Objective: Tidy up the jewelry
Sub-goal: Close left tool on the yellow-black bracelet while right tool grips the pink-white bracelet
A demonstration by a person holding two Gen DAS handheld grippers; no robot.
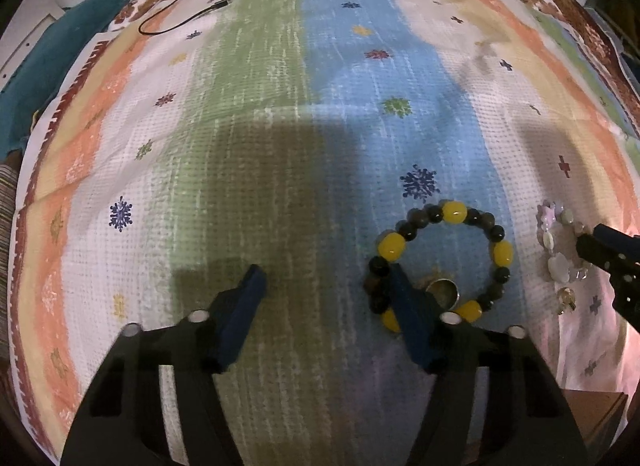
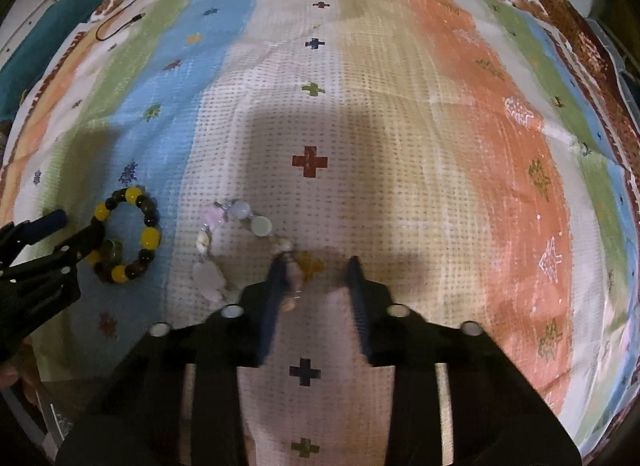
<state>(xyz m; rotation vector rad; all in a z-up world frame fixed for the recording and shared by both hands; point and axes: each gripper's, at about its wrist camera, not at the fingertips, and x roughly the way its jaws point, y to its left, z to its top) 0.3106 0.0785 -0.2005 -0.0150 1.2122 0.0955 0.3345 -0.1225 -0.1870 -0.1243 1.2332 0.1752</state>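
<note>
A bracelet of yellow and dark beads [image 1: 500, 254] [image 2: 149, 238] lies flat on the striped cloth. My left gripper [image 1: 324, 282] [image 2: 74, 225] points down over it, open. Its right finger [image 1: 404, 298] reaches inside the loop, so the loop's left arc lies between the jaws, untouched by the other finger. A small round metal piece [image 1: 442, 292] sits inside the loop. Further right lies a pale bracelet of shell and pink beads [image 1: 558, 266] [image 2: 208, 278]. My right gripper [image 2: 316, 270] [image 1: 600, 250] hangs over its right arc. A few of its beads sit beside the left finger [image 2: 274, 286]; a gap shows to the other finger.
The bright striped cloth [image 1: 260, 125] with small star and cross prints covers the whole surface. A black cable [image 1: 180, 21] lies at the far left. Teal fabric [image 1: 60, 45] borders the left edge. A cardboard corner [image 1: 592, 410] shows at the near right.
</note>
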